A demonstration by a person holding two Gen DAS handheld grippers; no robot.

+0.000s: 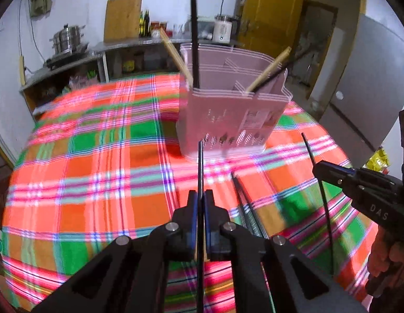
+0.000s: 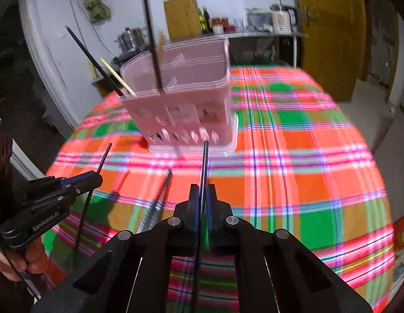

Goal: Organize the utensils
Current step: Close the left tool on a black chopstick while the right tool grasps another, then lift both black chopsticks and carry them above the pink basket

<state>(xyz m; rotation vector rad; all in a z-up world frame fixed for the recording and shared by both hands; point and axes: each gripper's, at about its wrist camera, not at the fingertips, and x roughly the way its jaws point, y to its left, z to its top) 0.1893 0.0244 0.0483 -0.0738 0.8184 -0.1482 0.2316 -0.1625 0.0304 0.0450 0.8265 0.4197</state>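
Each tool is clamped on one black chopstick: left tool [image 1: 201, 203] on the left chopstick [image 1: 200, 167], right tool [image 2: 202, 198] on the right chopstick [image 2: 205, 164]. The pink caddy [image 1: 228, 114] stands ahead on the desk [image 1: 97, 182], partly filled. Keep each stick near vertical, align its tip above an open compartment, then lower before releasing. More sticks [image 1: 243, 198] lie on the cloth.

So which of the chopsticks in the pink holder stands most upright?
The black chopstick at the near left of the pink holder. It rises almost vertically, while the wooden ones and the other black one lean outward.
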